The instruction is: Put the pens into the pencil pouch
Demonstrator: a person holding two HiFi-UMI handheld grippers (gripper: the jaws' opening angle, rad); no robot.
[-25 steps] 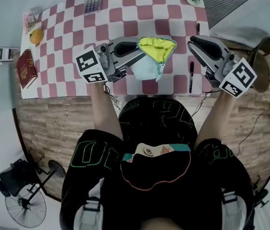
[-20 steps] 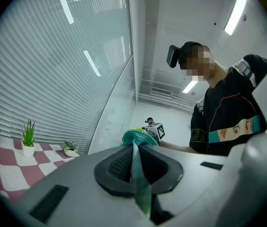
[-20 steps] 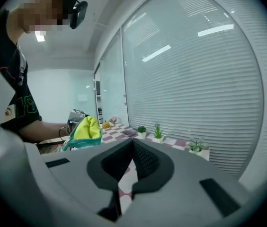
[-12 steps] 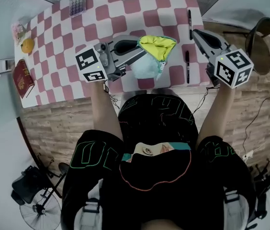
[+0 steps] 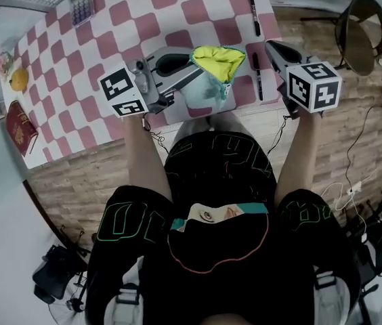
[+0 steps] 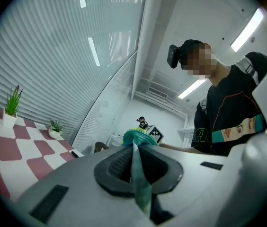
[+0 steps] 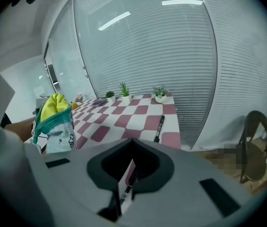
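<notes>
A teal pencil pouch [image 5: 213, 80] with yellow lining hangs open above the checked table [image 5: 110, 53]. My left gripper [image 5: 192, 72] is shut on the pouch's rim [image 6: 138, 137], which runs between its pads. My right gripper [image 5: 270, 45] points down at the table's right side. Its jaws have just been closing and now stand shut, with nothing gripped that I can see. A black pen [image 5: 257, 76] lies on the table just left of it and shows through the slit under the jaws [image 7: 125, 189]. A second pen [image 5: 254, 12] lies farther back [image 7: 159, 123]. The right gripper view shows the pouch [image 7: 55, 122] at the left.
A calculator [image 5: 81, 9] lies at the far side, an orange [image 5: 19, 80] and a red book [image 5: 20, 126] at the table's left edge. Small potted plants [image 7: 124, 96] line the back edge. A chair [image 5: 360, 26] stands right of the table.
My right gripper has dropped towards the table and tipped downward, ending beside the near pen. The left gripper with the pouch has sunk a little.
</notes>
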